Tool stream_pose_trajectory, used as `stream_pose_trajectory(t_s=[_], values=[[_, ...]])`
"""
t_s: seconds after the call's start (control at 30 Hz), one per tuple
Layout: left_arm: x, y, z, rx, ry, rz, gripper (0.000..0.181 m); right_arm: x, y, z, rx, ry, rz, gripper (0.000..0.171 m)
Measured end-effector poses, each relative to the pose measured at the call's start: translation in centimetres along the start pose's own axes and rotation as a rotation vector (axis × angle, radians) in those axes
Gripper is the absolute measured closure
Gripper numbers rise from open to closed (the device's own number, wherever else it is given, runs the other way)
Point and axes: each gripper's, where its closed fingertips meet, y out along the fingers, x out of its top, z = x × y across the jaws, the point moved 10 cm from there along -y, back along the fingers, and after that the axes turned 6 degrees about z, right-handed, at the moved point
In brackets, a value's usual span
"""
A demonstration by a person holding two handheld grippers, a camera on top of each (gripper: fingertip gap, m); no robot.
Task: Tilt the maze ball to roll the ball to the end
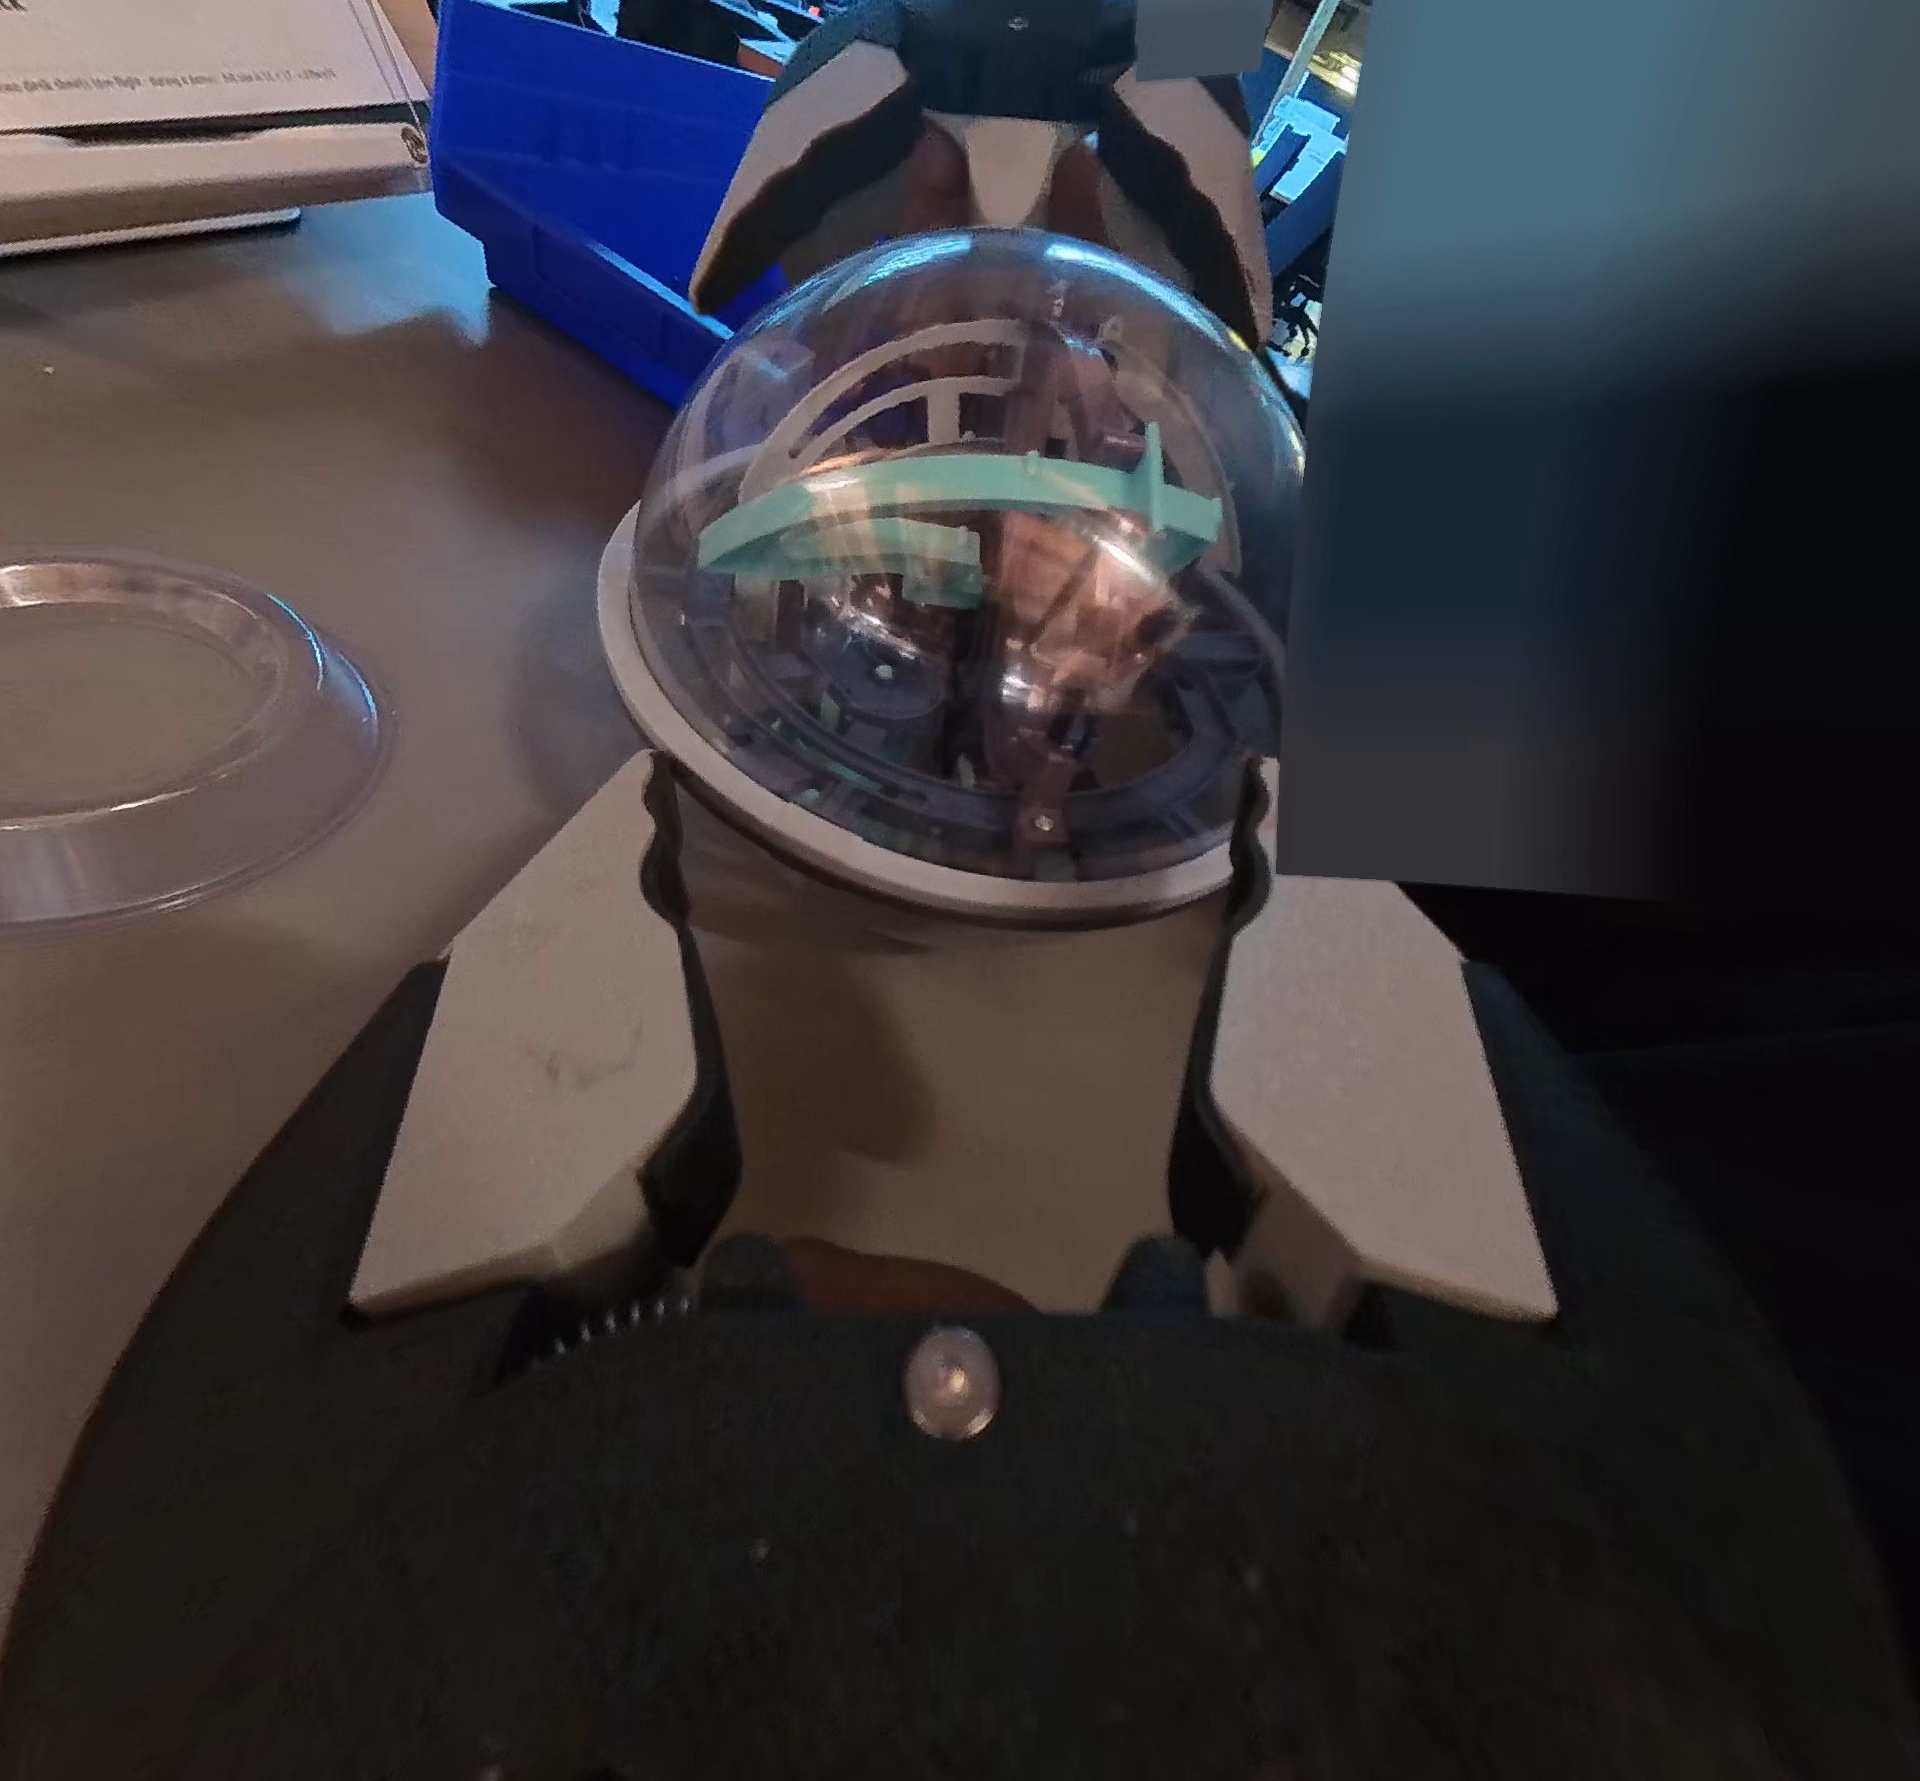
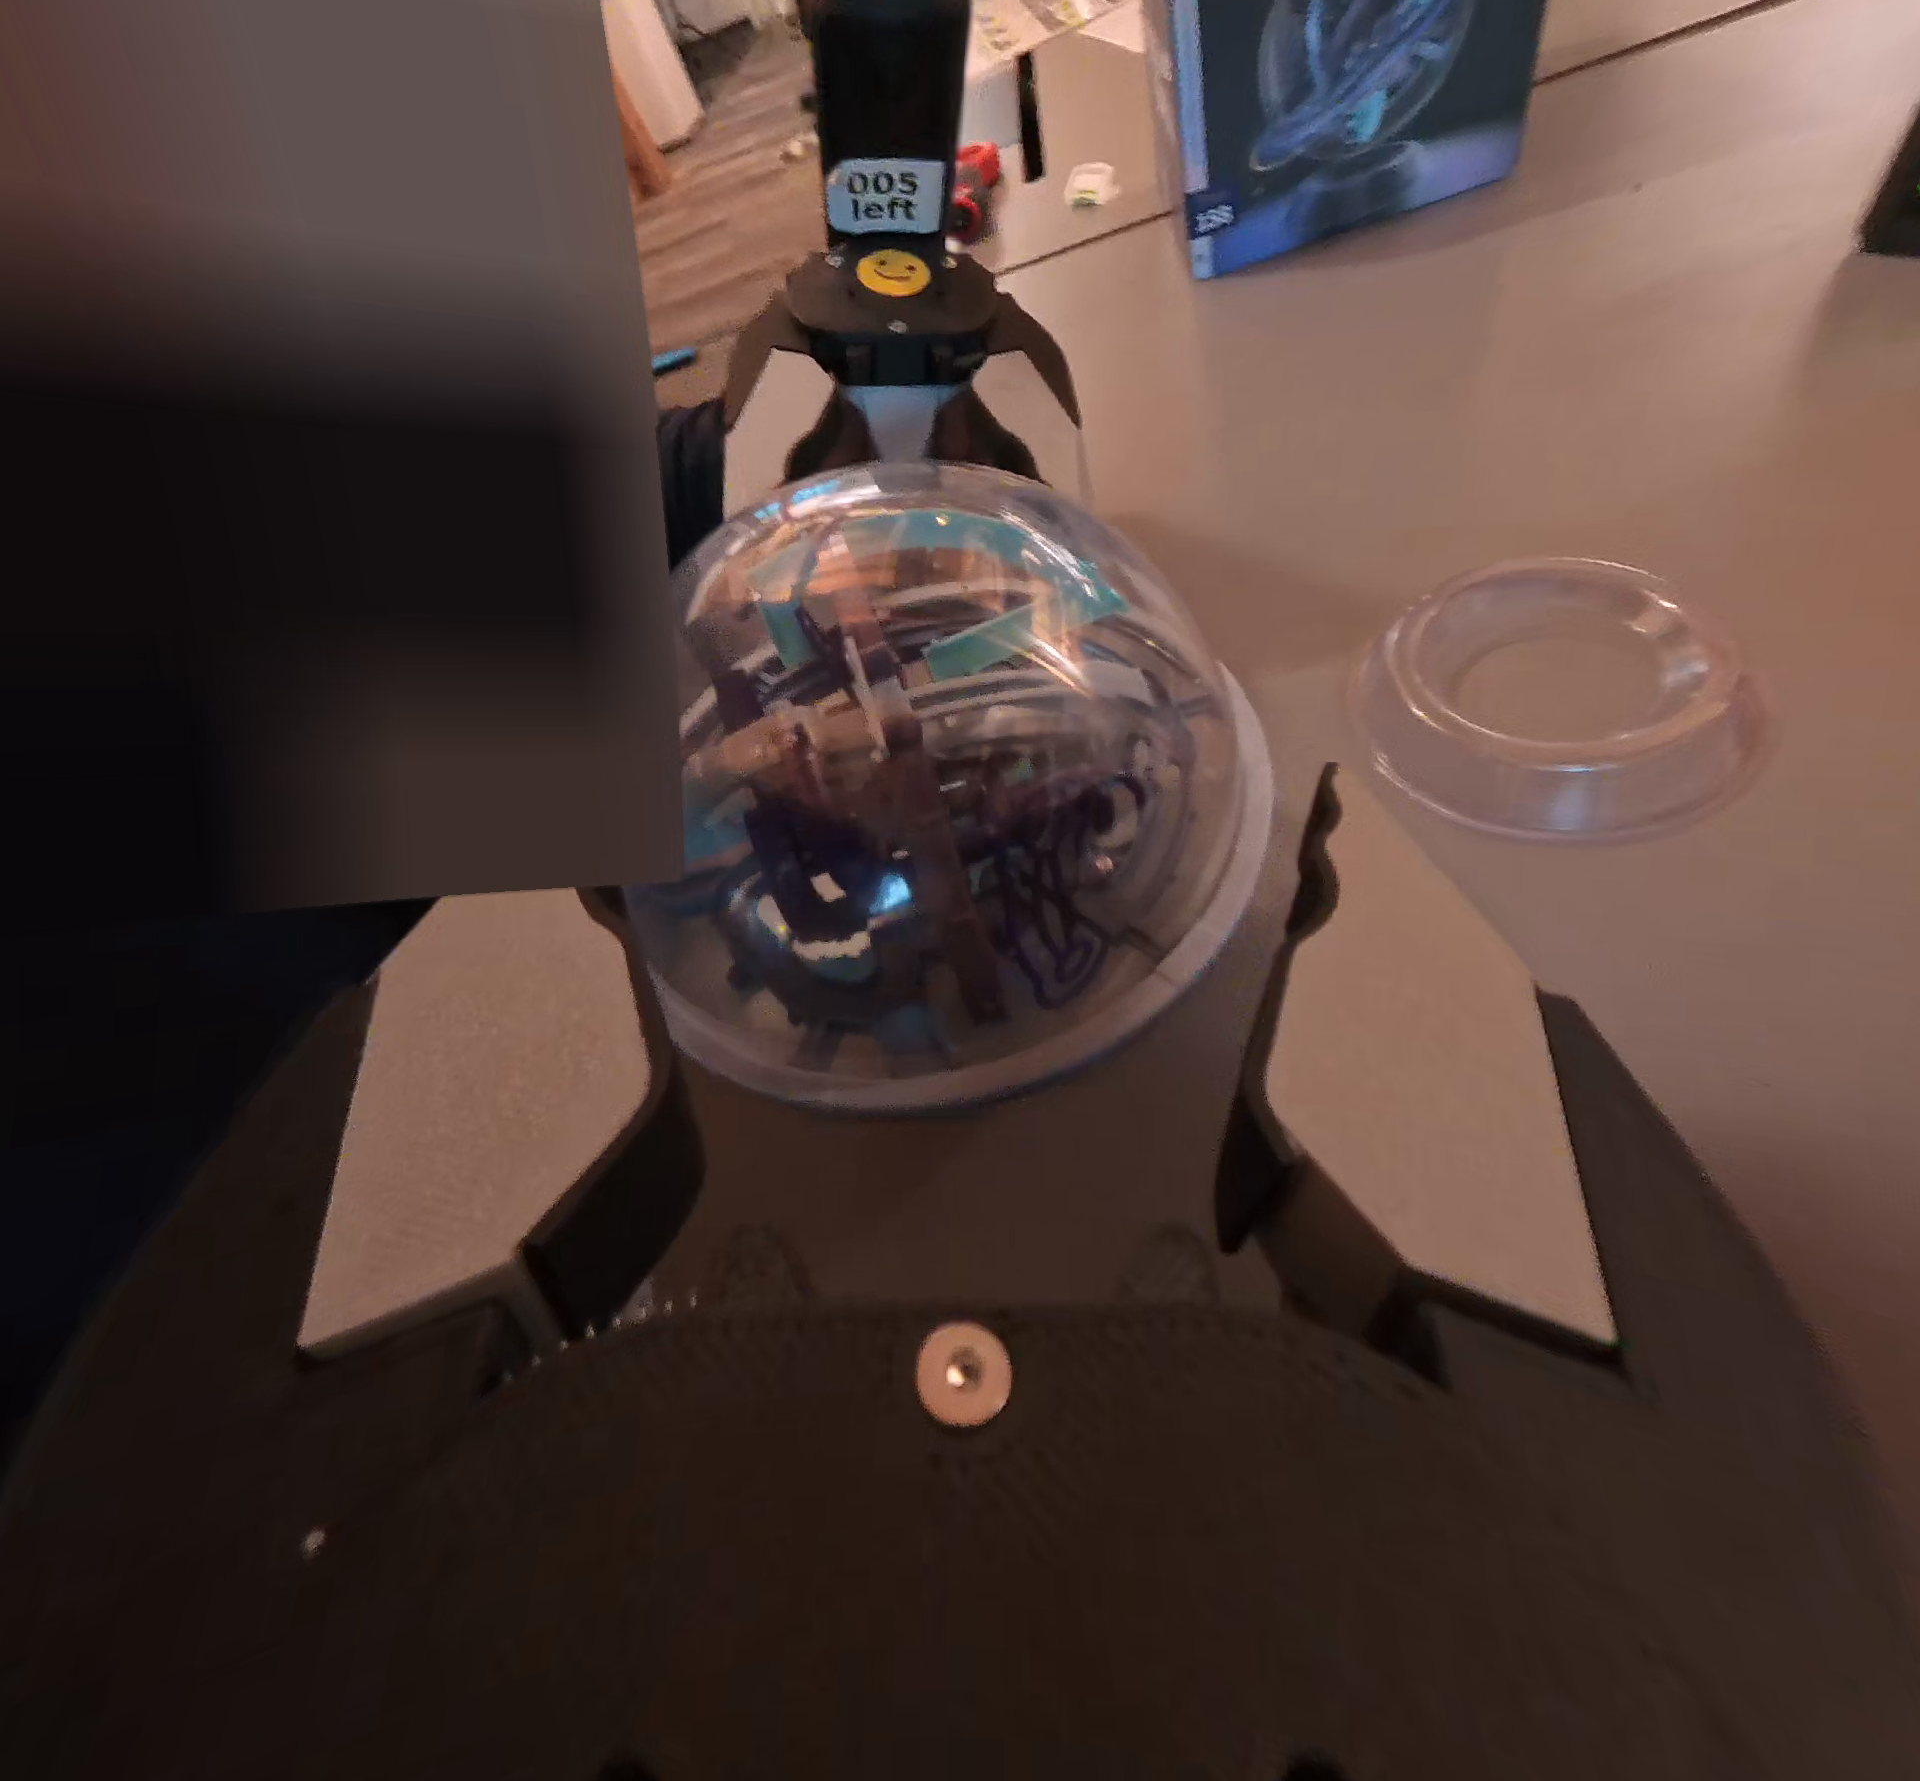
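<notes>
Above table [image 1: 312,443], clear maze ball [image 1: 956,609]

The maze ball [image 1: 951,578] is hemmed in front and back by the left claw [image 1: 951,817] and right claw [image 1: 982,277]. Beside it, the clear plastic ring stand [image 2: 1558,703] occupies the surface [image 2: 1455,443]. Farther off stand a blue bin [image 1: 582,204] and the printed box [image 2: 1361,58]; bare surface lies between.
</notes>
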Motion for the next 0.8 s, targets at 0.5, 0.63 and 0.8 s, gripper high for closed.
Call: stream_pose_trajectory(t_s=[0.5,0.63,0.8], values=[[-0.4,0.2,-0.7,0.009,-0.012,0.002,0.079,-7.4,-0.4,7.9,-0.265,0.592,-0.234,0.048],[-0.4,0.4,-1.3,0.030,0.004,0.013,0.079,-7.4,1.8,7.9,-0.241,0.659,-0.297,0.053],[-0.7,0.7,-2.3,0.062,0.019,0.054,0.081,-7.4,1.4,6.2,-0.178,0.652,-0.323,0.059]])
